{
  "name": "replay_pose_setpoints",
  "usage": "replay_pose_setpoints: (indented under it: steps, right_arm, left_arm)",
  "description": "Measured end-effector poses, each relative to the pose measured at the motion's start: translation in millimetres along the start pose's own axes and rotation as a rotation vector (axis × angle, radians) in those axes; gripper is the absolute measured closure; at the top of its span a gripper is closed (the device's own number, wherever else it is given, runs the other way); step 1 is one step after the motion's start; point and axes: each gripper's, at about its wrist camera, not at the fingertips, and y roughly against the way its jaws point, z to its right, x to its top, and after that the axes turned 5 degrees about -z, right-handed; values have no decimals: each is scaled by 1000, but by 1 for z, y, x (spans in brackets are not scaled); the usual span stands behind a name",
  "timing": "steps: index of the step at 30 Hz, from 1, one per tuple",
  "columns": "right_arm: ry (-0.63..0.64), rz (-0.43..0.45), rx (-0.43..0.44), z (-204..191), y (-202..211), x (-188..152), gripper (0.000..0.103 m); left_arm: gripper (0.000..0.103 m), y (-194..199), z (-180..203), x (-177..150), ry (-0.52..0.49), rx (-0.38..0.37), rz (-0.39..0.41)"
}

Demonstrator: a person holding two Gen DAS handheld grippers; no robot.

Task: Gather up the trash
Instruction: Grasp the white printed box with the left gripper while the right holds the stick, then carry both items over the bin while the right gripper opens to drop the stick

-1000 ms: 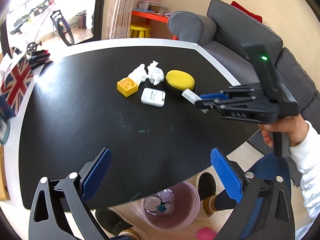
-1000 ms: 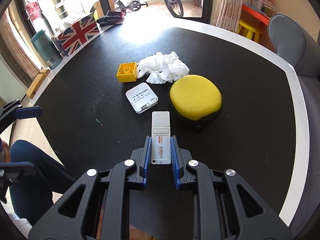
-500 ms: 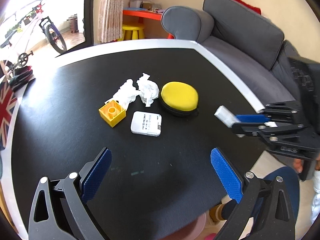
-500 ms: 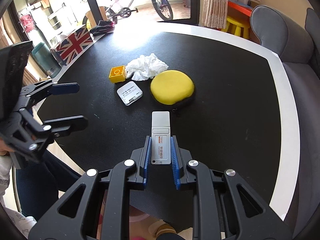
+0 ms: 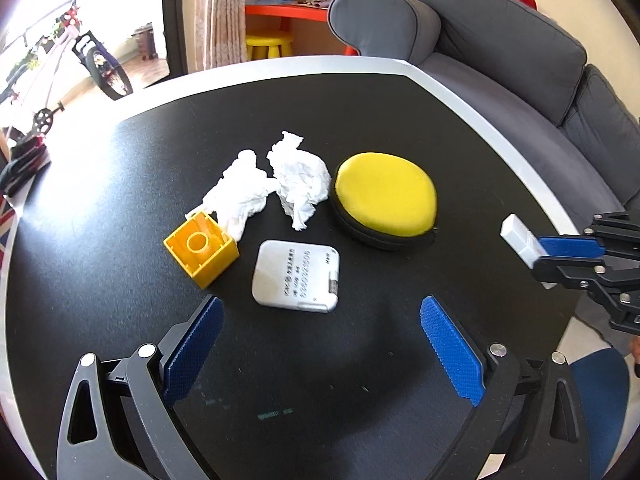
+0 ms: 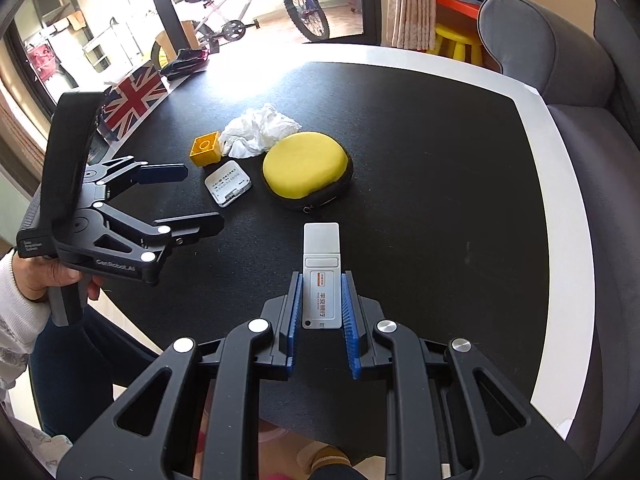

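Black table (image 5: 120, 304) beside grey sofa (image 5: 500, 40); left tool (image 5: 320, 344) spread, right tool (image 6: 322, 312) pinching white stick (image 6: 322, 268).

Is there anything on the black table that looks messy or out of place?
Yes: crumpled white tissues lie loose between the yellow block and the yellow round case. They look like trash among otherwise intact items.

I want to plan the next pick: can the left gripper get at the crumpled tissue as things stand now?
Probably yes. The left gripper is open and empty, but the white card device lies between it and the crumpled tissue, so it must pass over that.
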Motion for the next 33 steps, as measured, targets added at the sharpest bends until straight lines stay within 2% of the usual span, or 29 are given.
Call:
replay_pose_setpoints:
  steps: [1, 7, 19, 27, 33]
  right_arm:
    - [-1, 0, 1, 0, -1, 0, 84]
    - [0, 1, 8, 3, -2, 1, 84]
    - [6, 12, 18, -2, -3, 4, 84]
    - [17, 39, 21, -17, 13, -4, 84]
    - [51, 71, 15, -38, 37, -20, 84]
  left_arm:
    - [23, -3, -2, 1, 1, 5, -9]
    - [56, -9, -5, 0, -4, 60, -10]
    - [57, 0, -6, -2, 0, 37, -2]
    - [57, 37, 4, -17, -2, 19, 19]
    - [57, 78, 16, -42, -14, 4, 44]
